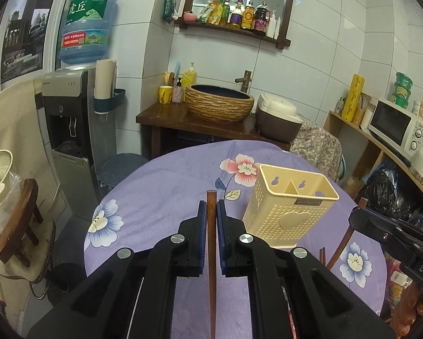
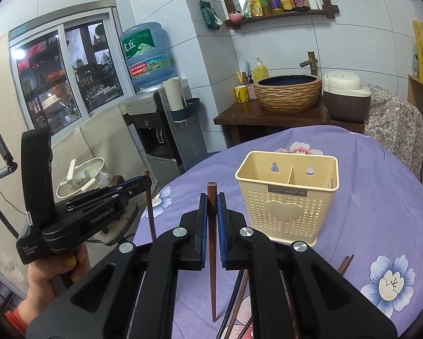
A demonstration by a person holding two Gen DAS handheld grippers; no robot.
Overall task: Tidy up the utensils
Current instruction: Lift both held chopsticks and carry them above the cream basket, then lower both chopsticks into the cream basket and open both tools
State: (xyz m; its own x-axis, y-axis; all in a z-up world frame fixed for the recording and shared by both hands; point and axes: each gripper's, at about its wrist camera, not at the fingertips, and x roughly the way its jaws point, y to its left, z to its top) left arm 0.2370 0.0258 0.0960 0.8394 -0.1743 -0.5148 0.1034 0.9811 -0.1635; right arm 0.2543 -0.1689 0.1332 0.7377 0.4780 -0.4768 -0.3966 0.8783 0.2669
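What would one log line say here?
left gripper: shut on chopstick | right gripper: shut on second chopstick | holder: upright on table

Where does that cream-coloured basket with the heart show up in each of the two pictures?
Left wrist view: basket right of centre, tilted, on the purple cloth.
Right wrist view: basket right of centre, squarer to the camera.
Shared landmark: the woven sink bowl behind the table.

Matt perforated plastic holder (image 2: 287, 200), dark wooden chopstick (image 1: 211, 240), printed cloth tablecloth (image 1: 166, 186).
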